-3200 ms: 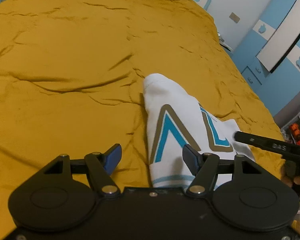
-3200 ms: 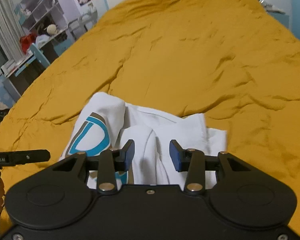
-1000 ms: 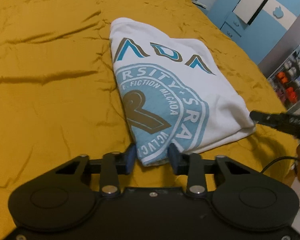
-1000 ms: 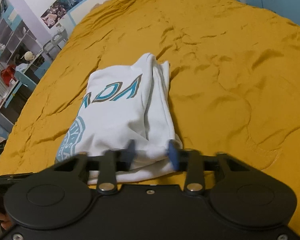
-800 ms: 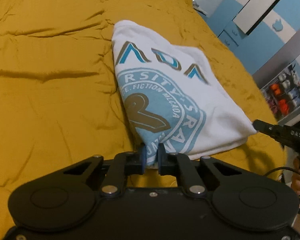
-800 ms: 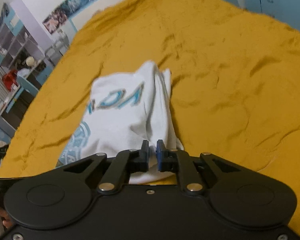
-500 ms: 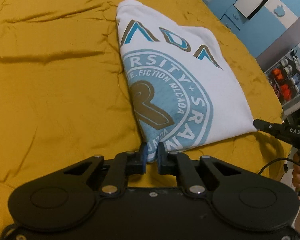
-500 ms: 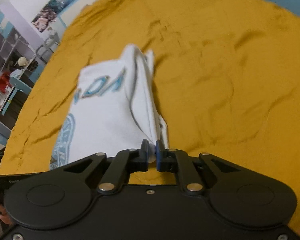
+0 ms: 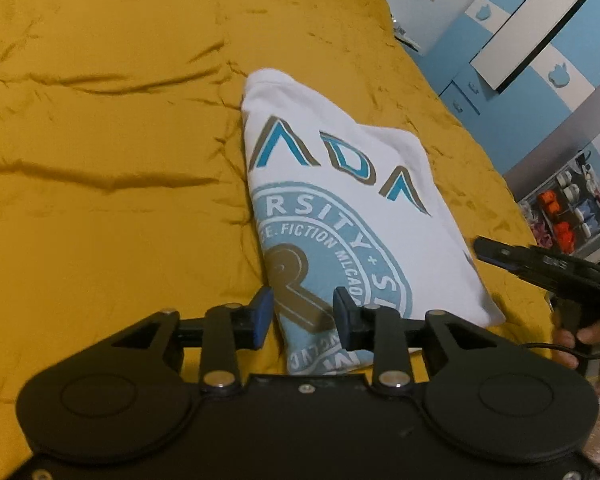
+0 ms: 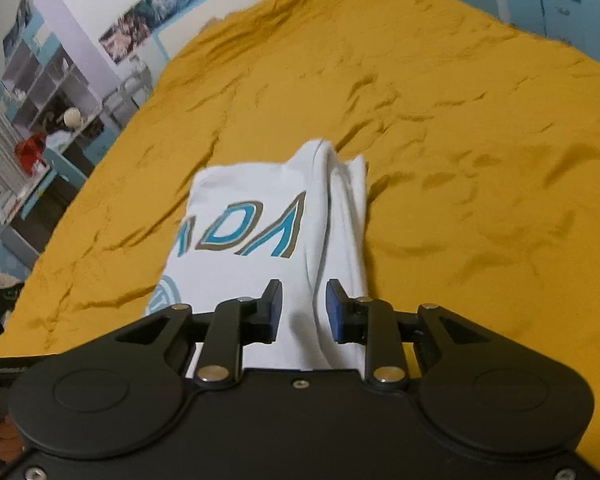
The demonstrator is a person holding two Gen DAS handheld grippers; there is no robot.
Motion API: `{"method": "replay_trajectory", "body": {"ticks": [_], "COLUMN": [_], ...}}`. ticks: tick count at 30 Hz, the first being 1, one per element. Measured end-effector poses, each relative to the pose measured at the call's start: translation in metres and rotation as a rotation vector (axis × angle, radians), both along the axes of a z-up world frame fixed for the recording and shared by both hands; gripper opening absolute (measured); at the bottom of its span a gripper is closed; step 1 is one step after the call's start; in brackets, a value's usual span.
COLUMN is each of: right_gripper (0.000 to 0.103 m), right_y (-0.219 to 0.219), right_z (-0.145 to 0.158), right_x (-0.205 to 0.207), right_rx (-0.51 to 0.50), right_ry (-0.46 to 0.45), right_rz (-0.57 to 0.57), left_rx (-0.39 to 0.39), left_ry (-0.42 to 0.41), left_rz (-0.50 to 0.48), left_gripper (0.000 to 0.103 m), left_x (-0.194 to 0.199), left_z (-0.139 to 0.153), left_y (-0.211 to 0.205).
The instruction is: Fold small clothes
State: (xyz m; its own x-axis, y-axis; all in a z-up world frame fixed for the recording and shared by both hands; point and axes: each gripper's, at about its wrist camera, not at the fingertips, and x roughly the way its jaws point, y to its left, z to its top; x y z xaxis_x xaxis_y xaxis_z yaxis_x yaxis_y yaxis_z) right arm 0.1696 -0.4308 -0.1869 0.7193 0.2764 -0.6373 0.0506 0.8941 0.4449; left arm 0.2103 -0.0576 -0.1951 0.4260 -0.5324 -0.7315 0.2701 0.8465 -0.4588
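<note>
A folded white T-shirt [image 9: 340, 208] with a blue and brown print lies on the yellow bedspread [image 9: 100, 168]. Its near left corner sits between the jaws of my left gripper [image 9: 303, 314], which are opening; the blue pads stand clear of the cloth. In the right wrist view the T-shirt [image 10: 256, 240] shows its folded right edge. That edge runs between the jaws of my right gripper [image 10: 304, 308], which are also opening, with a gap on both sides. The right gripper [image 9: 540, 266], held by a hand, also shows at the shirt's right corner in the left wrist view.
A blue and white wardrobe [image 9: 540, 40] and a rack of small items [image 9: 568, 216] stand past the bed's right edge. Shelves and a desk [image 10: 40, 92] line the room beyond the bed's left edge. Rumpled bedspread stretches far beyond the shirt.
Half a second ago both grippers were shut on the shirt's near edge. Both pairs of jaws have since parted and the shirt lies loose on the bed.
</note>
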Motion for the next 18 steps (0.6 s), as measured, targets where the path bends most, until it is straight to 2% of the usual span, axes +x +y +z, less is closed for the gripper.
{"method": "replay_trajectory", "body": {"ticks": [4,5,6,7,9,11,14,16,18], "right_gripper": [0.026,0.023,0.012,0.006,0.005,0.005,0.004,0.005,0.017], "right_y": [0.005,0.006,0.006,0.006,0.005,0.004,0.004,0.003,0.003], "right_z": [-0.017,-0.019,-0.019,-0.017,-0.007,-0.005,-0.031,-0.031,-0.020], "right_x": [0.022,0.024,0.024,0.023,0.017,0.014,0.020,0.019,0.020], "right_rx": [0.019,0.029,0.034,0.040,0.034,0.011,0.022,0.036,0.036], "right_ry": [0.046,0.048,0.047,0.041,0.009,-0.004,0.071,0.065,0.044], "right_rz": [0.008,0.013,0.017,0.015,-0.008,-0.025,-0.029,-0.031,-0.021], "left_rx": [0.014,0.016,0.013,0.008,0.009,0.018,0.014,0.016,0.018], "left_ry": [0.040,0.045,0.050,0.057,0.057,0.054,0.073,0.070,0.050], "left_rz": [-0.008,-0.009,-0.007,-0.004,-0.006,-0.006,-0.002,-0.001,0.003], "left_gripper": [0.030,0.030,0.031,0.031,0.038,0.045,0.047,0.047,0.044], "left_x": [0.004,0.004,0.005,0.006,0.008,0.010,0.012,0.012,0.014], "left_z": [-0.014,-0.016,-0.017,-0.018,-0.018,-0.021,-0.024,-0.020,-0.012], "left_y": [-0.007,-0.008,-0.006,-0.006,-0.005,-0.006,-0.004,-0.002,-0.002]}}
